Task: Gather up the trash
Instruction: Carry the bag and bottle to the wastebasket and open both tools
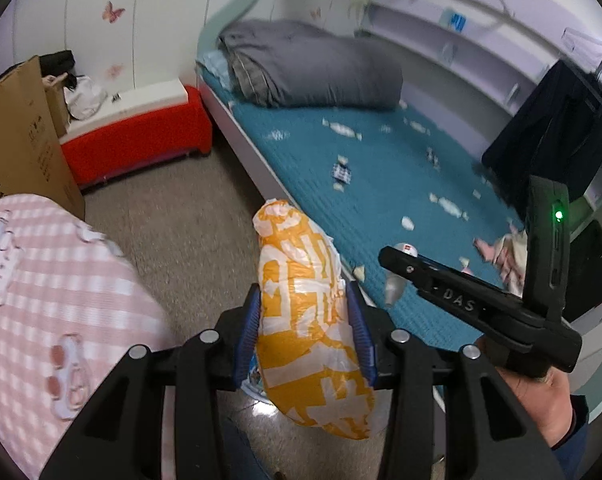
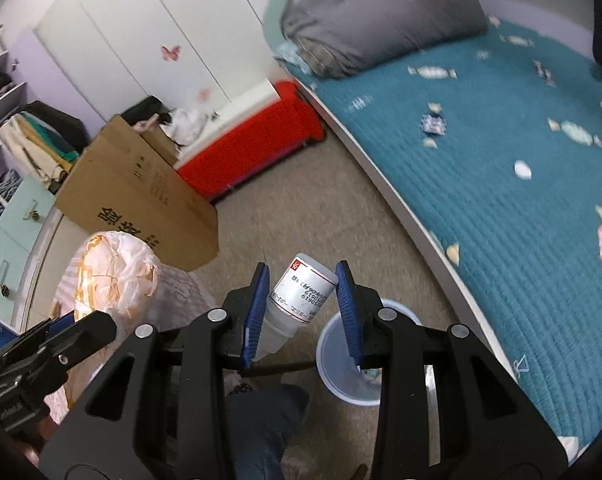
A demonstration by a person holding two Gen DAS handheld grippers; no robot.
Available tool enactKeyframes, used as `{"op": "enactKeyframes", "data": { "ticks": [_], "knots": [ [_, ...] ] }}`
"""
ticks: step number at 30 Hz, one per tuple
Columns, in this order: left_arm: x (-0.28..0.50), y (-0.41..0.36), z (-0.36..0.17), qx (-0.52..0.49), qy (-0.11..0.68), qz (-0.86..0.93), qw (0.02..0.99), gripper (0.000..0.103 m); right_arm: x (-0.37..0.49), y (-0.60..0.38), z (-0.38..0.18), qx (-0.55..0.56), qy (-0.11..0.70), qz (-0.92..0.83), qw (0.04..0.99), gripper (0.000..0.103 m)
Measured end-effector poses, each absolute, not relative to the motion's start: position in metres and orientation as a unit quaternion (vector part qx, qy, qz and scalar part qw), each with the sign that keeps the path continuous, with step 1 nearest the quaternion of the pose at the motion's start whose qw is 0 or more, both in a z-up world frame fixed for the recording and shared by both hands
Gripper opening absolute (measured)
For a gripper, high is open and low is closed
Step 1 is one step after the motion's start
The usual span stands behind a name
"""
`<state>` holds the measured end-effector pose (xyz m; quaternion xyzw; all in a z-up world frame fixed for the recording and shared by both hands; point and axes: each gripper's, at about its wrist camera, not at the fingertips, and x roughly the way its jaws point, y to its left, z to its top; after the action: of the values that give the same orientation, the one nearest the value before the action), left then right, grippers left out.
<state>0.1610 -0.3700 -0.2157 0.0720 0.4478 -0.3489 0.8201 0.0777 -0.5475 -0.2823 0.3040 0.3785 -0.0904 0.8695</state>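
Observation:
My left gripper (image 1: 307,320) is shut on an orange and white plastic bag (image 1: 305,312), held above the floor beside the bed. The bag also shows at the lower left of the right wrist view (image 2: 113,276). My right gripper (image 2: 303,300) is shut on a small white bottle (image 2: 297,300) with a printed label, tilted between the blue pads. Below it on the floor stands a pale blue bin (image 2: 341,360) lined with a clear bag. The right gripper also shows in the left wrist view (image 1: 393,256), over the bed edge.
A bed with a teal candy-print cover (image 1: 381,184) and a folded grey quilt (image 1: 313,68) fills the right. A cardboard box (image 2: 141,196), a red and white bench (image 1: 141,128) and a pink checked cushion (image 1: 53,292) stand on the left. Grey floor (image 1: 189,224) lies between.

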Motion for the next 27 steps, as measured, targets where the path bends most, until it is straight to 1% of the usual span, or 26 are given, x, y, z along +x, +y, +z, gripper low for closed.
{"op": "enactKeyframes", "data": {
  "ticks": [6, 11, 16, 19, 20, 21, 22, 23, 24, 26, 27],
  "knots": [
    [0.175, -0.403, -0.261, 0.101, 0.499, -0.334, 0.793, 0.042, 0.086, -0.562, -0.329, 0.331, 0.414, -0.095, 0.843, 0.034],
    [0.188, -0.416, -0.294, 0.109, 0.533, -0.318, 0.776, 0.042, 0.094, -0.568, -0.355, 0.343, 0.435, -0.095, 0.827, 0.034],
    [0.198, -0.422, -0.312, 0.109, 0.553, -0.308, 0.767, 0.042, 0.103, -0.57, -0.372, 0.349, 0.449, -0.09, 0.817, 0.034],
    [0.202, -0.423, -0.321, 0.101, 0.562, -0.307, 0.761, 0.046, 0.109, -0.571, -0.382, 0.353, 0.457, -0.084, 0.812, 0.034],
    [0.203, -0.424, -0.324, 0.101, 0.566, -0.308, 0.758, 0.052, 0.111, -0.571, -0.387, 0.354, 0.463, -0.081, 0.808, 0.035],
    [0.204, -0.425, -0.327, 0.101, 0.57, -0.309, 0.755, 0.059, 0.113, -0.571, -0.392, 0.356, 0.471, -0.081, 0.803, 0.04],
    [0.204, -0.425, -0.33, 0.101, 0.572, -0.308, 0.753, 0.063, 0.114, -0.572, -0.397, 0.36, 0.475, -0.083, 0.799, 0.059],
    [0.204, -0.425, -0.331, 0.103, 0.572, -0.304, 0.755, 0.071, 0.114, -0.574, -0.403, 0.368, 0.477, -0.084, 0.794, 0.067],
    [0.204, -0.423, -0.332, 0.106, 0.57, -0.297, 0.759, 0.078, 0.113, -0.575, -0.407, 0.373, 0.479, -0.086, 0.79, 0.072],
    [0.205, -0.42, -0.332, 0.106, 0.57, -0.289, 0.762, 0.084, 0.11, -0.576, -0.412, 0.38, 0.484, -0.095, 0.783, 0.078],
    [0.206, -0.42, -0.332, 0.104, 0.572, -0.286, 0.762, 0.085, 0.108, -0.577, -0.413, 0.381, 0.483, -0.1, 0.782, 0.086]
  ]
}}
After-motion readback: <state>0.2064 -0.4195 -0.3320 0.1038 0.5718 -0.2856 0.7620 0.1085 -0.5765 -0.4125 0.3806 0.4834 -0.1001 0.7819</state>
